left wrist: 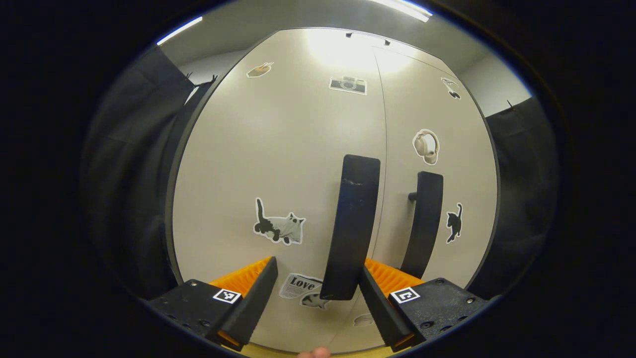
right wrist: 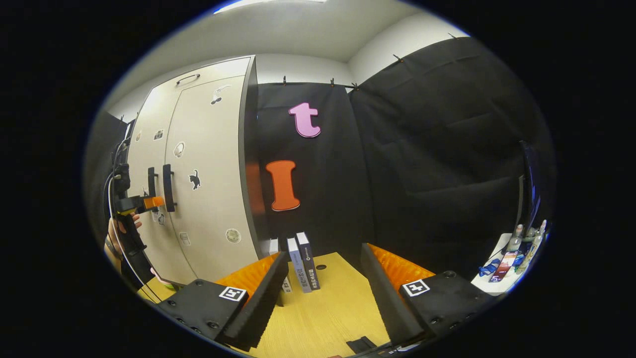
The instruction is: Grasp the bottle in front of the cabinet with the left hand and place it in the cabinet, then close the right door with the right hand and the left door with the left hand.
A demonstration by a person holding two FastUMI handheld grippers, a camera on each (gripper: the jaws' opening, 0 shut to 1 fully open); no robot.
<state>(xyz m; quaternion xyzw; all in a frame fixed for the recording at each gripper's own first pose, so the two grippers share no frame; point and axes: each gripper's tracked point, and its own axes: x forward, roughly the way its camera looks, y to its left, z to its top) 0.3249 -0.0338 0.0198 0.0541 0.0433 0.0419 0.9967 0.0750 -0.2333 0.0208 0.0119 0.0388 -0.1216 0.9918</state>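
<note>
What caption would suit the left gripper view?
Open left gripper faces the closed cabinet doors, its jaws either side of the left handle.

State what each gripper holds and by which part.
Nothing is held. The left gripper is open, with the left door handle between its fingers, unclamped. The right gripper is open over the table.

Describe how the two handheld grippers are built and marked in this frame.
Each gripper, left gripper and right gripper, has two wedge-shaped fingers with ribbed inner faces, mounted on black blocks with screw heads and a square black-and-white marker on each block. In the right gripper view, the left one shows a black handle with a thin cable trailing down.
</note>
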